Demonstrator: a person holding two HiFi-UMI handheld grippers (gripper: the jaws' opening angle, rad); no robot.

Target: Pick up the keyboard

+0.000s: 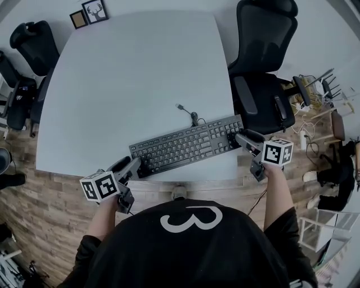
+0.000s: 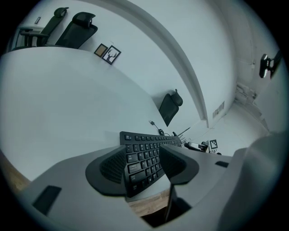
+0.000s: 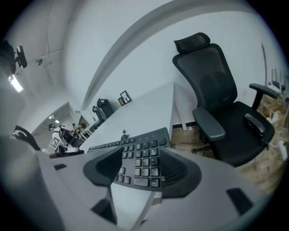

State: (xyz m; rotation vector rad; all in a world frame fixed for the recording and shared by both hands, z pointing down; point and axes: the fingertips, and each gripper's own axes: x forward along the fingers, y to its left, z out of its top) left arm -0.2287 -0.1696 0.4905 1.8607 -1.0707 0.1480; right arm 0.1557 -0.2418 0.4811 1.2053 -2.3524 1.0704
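A black keyboard (image 1: 188, 145) lies slanted on the white table (image 1: 135, 73), close to its near edge, with its cable (image 1: 188, 113) curling away behind it. My left gripper (image 1: 136, 167) is at the keyboard's left end, jaws open. In the left gripper view the keyboard (image 2: 143, 151) end sits between the spread pads of the left gripper (image 2: 142, 164). My right gripper (image 1: 241, 139) is at the right end, also open. In the right gripper view the number-pad end of the keyboard (image 3: 145, 155) lies between the pads of the right gripper (image 3: 140, 166).
A black office chair (image 1: 261, 73) stands just right of the table, near the right gripper. More dark chairs (image 1: 31, 48) stand at the left. Two small picture frames (image 1: 94, 11) lean at the table's far edge. Wooden floor (image 1: 50, 208) lies below the near edge.
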